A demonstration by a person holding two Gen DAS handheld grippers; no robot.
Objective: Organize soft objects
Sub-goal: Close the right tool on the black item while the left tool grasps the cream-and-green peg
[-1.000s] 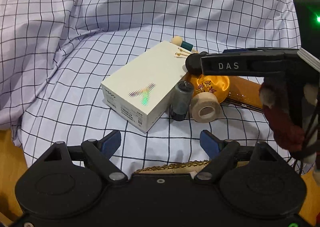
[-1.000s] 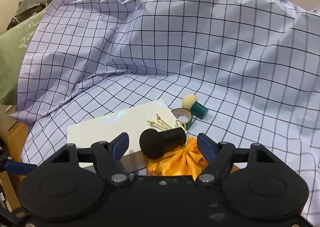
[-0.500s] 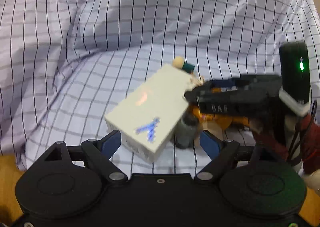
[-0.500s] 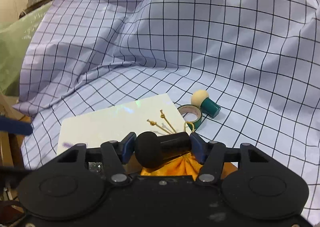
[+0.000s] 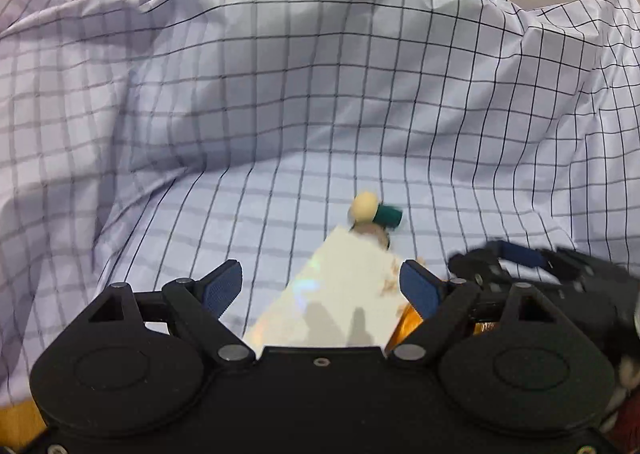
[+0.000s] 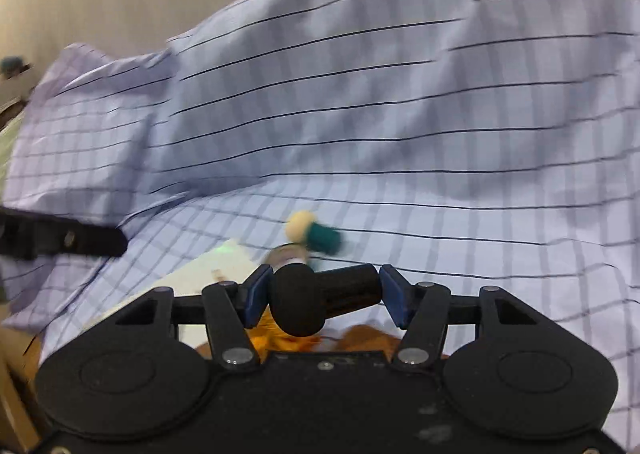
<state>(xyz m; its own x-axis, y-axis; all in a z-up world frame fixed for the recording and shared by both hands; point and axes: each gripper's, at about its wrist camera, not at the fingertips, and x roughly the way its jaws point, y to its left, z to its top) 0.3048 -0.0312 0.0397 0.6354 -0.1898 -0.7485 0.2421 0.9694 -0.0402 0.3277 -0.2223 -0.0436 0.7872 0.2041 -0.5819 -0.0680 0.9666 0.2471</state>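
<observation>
My right gripper is shut on a black foam-headed handle, held just above an orange satin pouch. My left gripper is open and empty over a white box. The orange pouch shows beside its right finger. A cream and teal sponge brush lies on the checked cloth beyond the box; it also shows in the right wrist view. The right gripper's body appears blurred at the right of the left wrist view.
A light purple checked cloth covers the surface and rises in folds behind. A tape roll lies by the white box. The left gripper's finger enters at the left. Bare wood shows at the lower left.
My right gripper has closed on the black foam handle and both views have swung, the right one blurred. My left gripper has moved forward over the white box.
</observation>
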